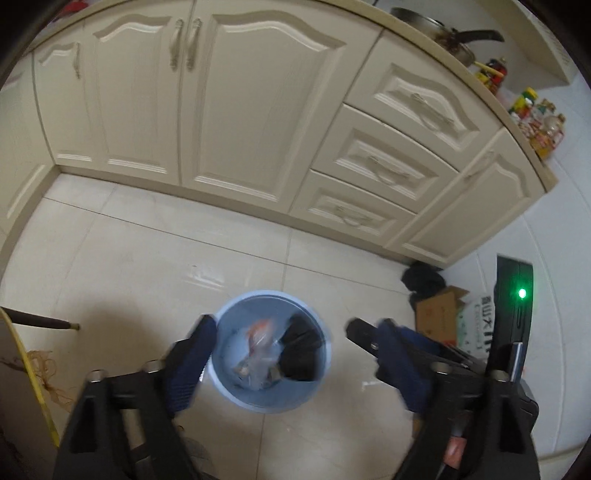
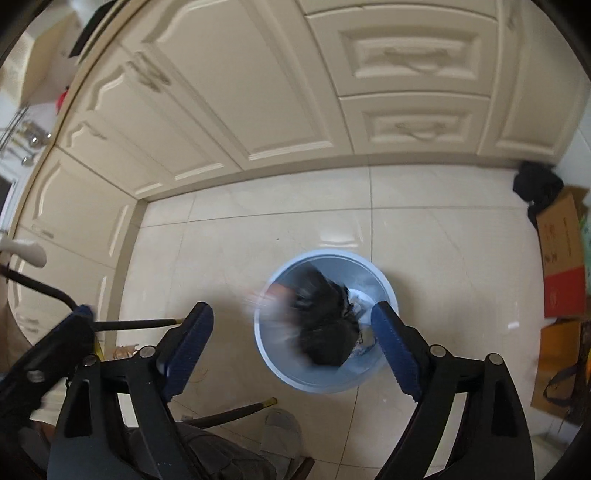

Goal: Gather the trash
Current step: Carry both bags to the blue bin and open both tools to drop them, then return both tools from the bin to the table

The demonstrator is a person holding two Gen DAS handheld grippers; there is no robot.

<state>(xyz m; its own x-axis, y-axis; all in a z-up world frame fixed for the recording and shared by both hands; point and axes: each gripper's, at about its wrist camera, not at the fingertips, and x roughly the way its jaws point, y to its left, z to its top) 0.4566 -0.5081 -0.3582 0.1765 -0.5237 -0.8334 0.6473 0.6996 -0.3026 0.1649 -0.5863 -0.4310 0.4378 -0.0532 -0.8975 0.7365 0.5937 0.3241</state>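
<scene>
Trash (image 1: 271, 349), comprising a clear plastic wrapper with orange print and a crumpled black bag (image 1: 301, 345), is being shown already lying inside the light blue bin (image 1: 236, 397), which is standing upright on the tiled floor (image 1: 147, 258).

Nearest, the left hand-held gripper (image 1: 299, 339) is being held above the bin with its jaws spread wide and nothing between them; one blue-padded finger is overlapping the bin's rim in the left wrist view, the other is lying past the bin's far side. The right hand-held gripper (image 2: 291, 339) is likewise being held wide apart and empty, its fingers flanking the bin in its own view. A blurred pale and orange streak (image 2: 267, 299) is being recorded at the bin's mouth; whether it is falling or at rest cannot be told.

The bin is lying directly ahead of and below both grippers, its mouth facing up, so neither hand is judged clearly nearer. Both are being pointed steeply downward at the floor.

Further off, a cardboard box (image 1: 439, 314) and a dark cloth bundle (image 1: 423, 278) are being seen by the wall, well apart from the bin. Beyond them, cream cabinets (image 1: 229, 110) are carrying a worktop (image 1: 461, 70) with a pan (image 1: 436, 27) and bottles (image 1: 532, 118).
</scene>
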